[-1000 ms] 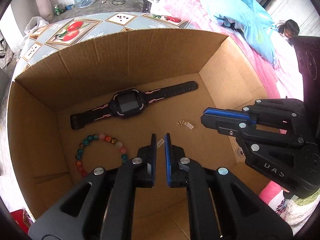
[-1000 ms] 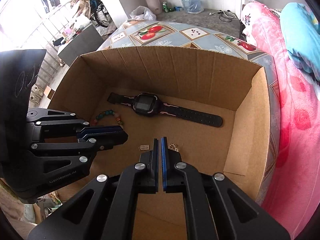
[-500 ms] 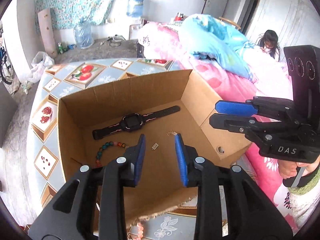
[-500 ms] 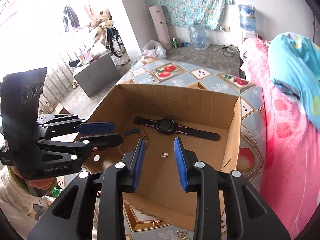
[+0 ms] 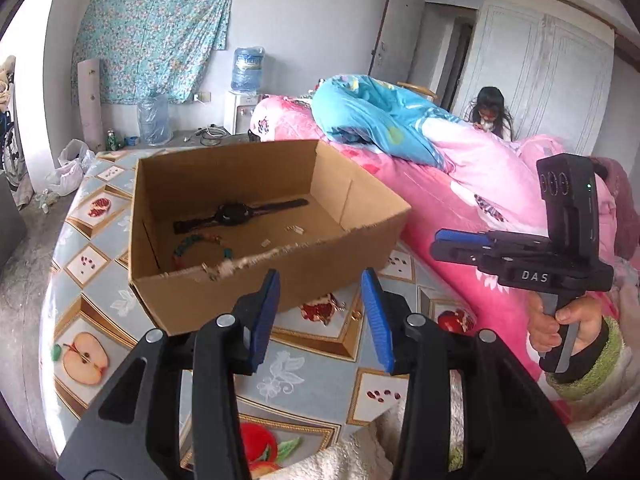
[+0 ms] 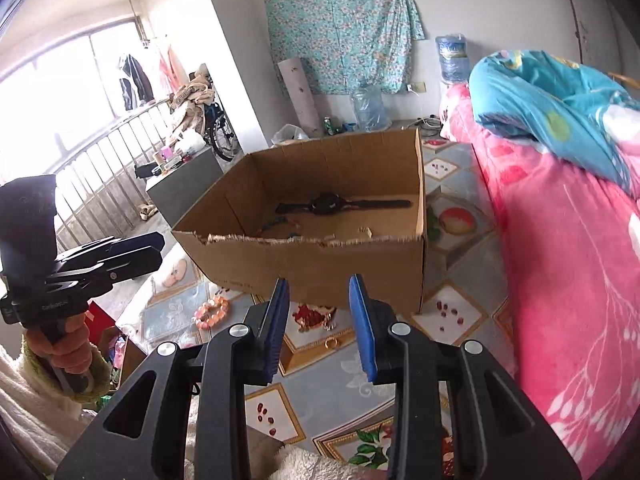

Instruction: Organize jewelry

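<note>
An open cardboard box [image 5: 256, 280] [image 6: 320, 272] stands on the tiled table. Inside lie a black watch [image 5: 236, 214] [image 6: 326, 205], a coloured bead bracelet [image 5: 196, 246] [image 6: 276, 224] and small metal pieces [image 5: 296, 230]. In front of the box on the table lie a pink bead bracelet [image 6: 212, 311], a gold ring [image 6: 330, 343] and a small gold chain [image 6: 326, 322]. My left gripper [image 5: 320, 312] is open and empty, held back above the table. My right gripper [image 6: 318, 316] is open and empty, also short of the box.
A bed with a pink quilt [image 5: 460, 200] and a blue blanket [image 5: 380, 120] lies right of the table. A child [image 5: 490, 114] sits behind the bed. Water bottles [image 5: 154, 120] stand at the far wall. A railing [image 6: 100, 184] is on the left.
Both grippers pulled up and back out of the box and opened wide. The small metal pieces they were at stay on the box floor.
</note>
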The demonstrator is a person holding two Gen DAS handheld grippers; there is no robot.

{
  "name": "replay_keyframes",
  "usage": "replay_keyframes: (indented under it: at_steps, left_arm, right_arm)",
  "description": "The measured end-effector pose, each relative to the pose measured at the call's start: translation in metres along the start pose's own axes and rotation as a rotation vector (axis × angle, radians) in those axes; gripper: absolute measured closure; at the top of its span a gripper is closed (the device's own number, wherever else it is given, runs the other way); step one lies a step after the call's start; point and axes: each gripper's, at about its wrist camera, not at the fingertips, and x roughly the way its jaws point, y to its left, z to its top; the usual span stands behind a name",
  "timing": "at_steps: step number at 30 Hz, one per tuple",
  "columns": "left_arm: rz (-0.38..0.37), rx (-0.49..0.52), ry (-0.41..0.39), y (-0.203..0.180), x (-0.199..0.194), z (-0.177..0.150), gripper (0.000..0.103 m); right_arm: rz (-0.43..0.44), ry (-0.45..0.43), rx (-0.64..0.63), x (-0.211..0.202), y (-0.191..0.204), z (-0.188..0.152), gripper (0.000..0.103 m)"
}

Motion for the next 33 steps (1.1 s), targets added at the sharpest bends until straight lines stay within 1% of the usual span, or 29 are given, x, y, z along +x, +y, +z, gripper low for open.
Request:
replay_keyframes:
  at_steps: [1, 3, 5, 7, 10, 13, 15, 17, 20, 22, 24, 27, 28, 33]
  left_arm:
    - [0.001, 0.007, 0.015, -0.005, 0.006, -0.008, 0.063]
    - [-0.001, 0.016, 0.07, -0.012, 0.024, -0.025, 0.063]
    - [0.026, 0.032, 0.112, -0.018, 0.045, -0.04, 0.063]
    - [0.037, 0.051, 0.157, -0.022, 0.063, -0.051, 0.063]
    - [0.053, 0.076, 0.186, -0.024, 0.08, -0.063, 0.063]
    - [0.069, 0.08, 0.203, -0.021, 0.09, -0.067, 0.063]
    - [0.083, 0.076, 0.215, -0.017, 0.096, -0.07, 0.063]
    - [0.096, 0.073, 0.221, -0.015, 0.099, -0.071, 0.063]
    - [0.109, 0.083, 0.22, -0.014, 0.101, -0.072, 0.063]
    - [0.116, 0.096, 0.219, -0.014, 0.101, -0.073, 0.063]
    - [0.12, 0.104, 0.22, -0.014, 0.102, -0.074, 0.063]
    - [0.123, 0.111, 0.22, -0.014, 0.099, -0.077, 0.063]
    - [0.126, 0.114, 0.22, -0.014, 0.1, -0.077, 0.063]
    - [0.123, 0.117, 0.22, -0.013, 0.095, -0.083, 0.063]
  right_arm:
    - [-0.01, 0.016, 0.019, 0.007, -0.003, -0.011, 0.072]
    - [-0.044, 0.049, 0.031, 0.023, -0.006, -0.029, 0.072]
    - [-0.06, 0.064, 0.034, 0.037, -0.007, -0.042, 0.073]
    - [-0.068, 0.07, 0.013, 0.049, -0.006, -0.05, 0.075]
    - [-0.071, 0.07, -0.041, 0.064, -0.002, -0.053, 0.076]
    - [-0.063, 0.081, -0.107, 0.078, 0.001, -0.052, 0.076]
    - [-0.075, 0.099, -0.143, 0.088, 0.002, -0.053, 0.077]
    - [-0.074, 0.116, -0.164, 0.096, 0.004, -0.055, 0.081]
    - [-0.073, 0.127, -0.183, 0.104, 0.003, -0.056, 0.084]
    - [-0.074, 0.122, -0.197, 0.106, 0.004, -0.054, 0.087]
    - [-0.077, 0.125, -0.205, 0.108, 0.005, -0.053, 0.092]
    - [-0.061, 0.136, -0.216, 0.108, 0.008, -0.053, 0.093]
    - [-0.053, 0.14, -0.22, 0.108, 0.01, -0.055, 0.1]
    - [-0.001, 0.161, -0.205, 0.103, 0.017, -0.063, 0.1]
